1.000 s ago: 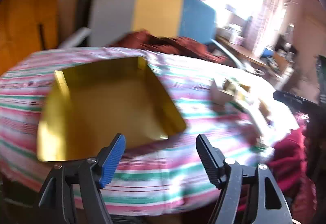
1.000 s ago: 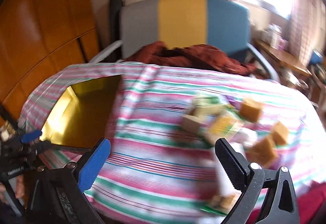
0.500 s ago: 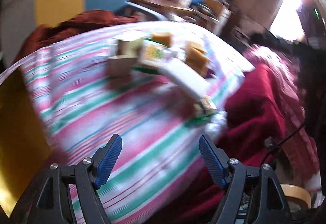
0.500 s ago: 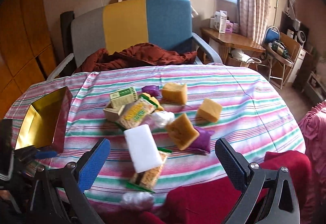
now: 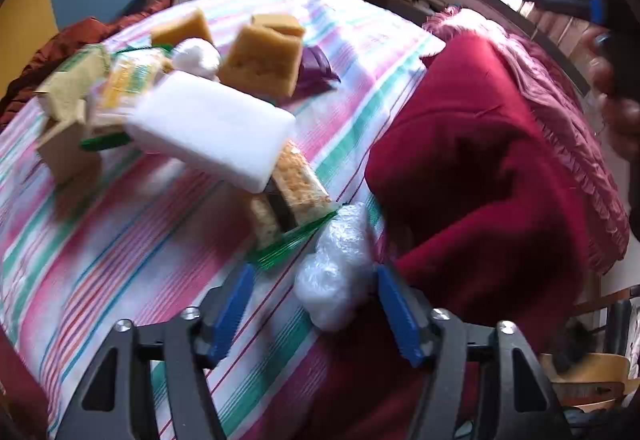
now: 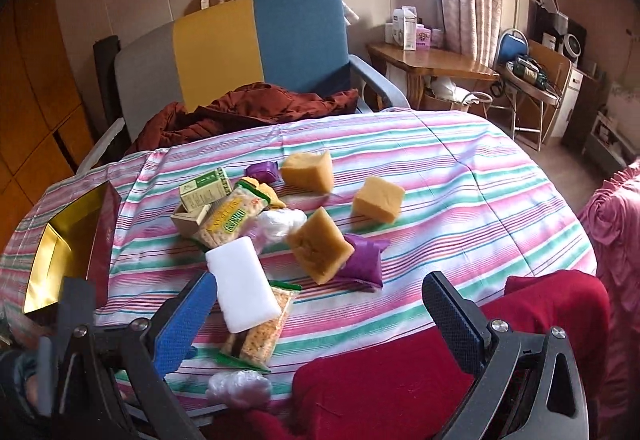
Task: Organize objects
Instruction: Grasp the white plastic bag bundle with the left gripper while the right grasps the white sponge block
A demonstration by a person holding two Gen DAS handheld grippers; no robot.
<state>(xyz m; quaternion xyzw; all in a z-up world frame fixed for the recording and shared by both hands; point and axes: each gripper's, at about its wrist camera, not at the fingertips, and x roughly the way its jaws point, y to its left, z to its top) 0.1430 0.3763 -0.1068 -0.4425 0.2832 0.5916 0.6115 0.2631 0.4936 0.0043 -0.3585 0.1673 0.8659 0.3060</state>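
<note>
Clutter occupied the centre of the striped tablecloth [image 6: 460,200]: three yellow sponges [image 6: 318,244], a white foam block [image 6: 242,288] lying across a cracker packet [image 6: 264,336], a second cracker packet [image 6: 230,218], a green carton [image 6: 206,190], two purple pouches [image 6: 364,260] and a small wooden box [image 6: 188,220]. The gold-lined box [image 6: 64,248], open side up at 9 o'clock in the right wrist view, sat well apart from the pile, presumably as the container to be filled. A crumpled clear plastic bag [image 5: 336,276] lay at the table's near edge, just beside a red cloth [image 5: 480,168]. The left gripper [image 5: 310,310] pointed steeply down at it; its jaws had just been closing, with the bag between them, close against the right-hand pad and apart from the other, so no grip was yet made. That approach suggested the bag was chosen first as the item nearest the edge. The right gripper [image 6: 320,304] hung above the near edge with its jaws wide and empty, apparently waiting its turn.
</note>
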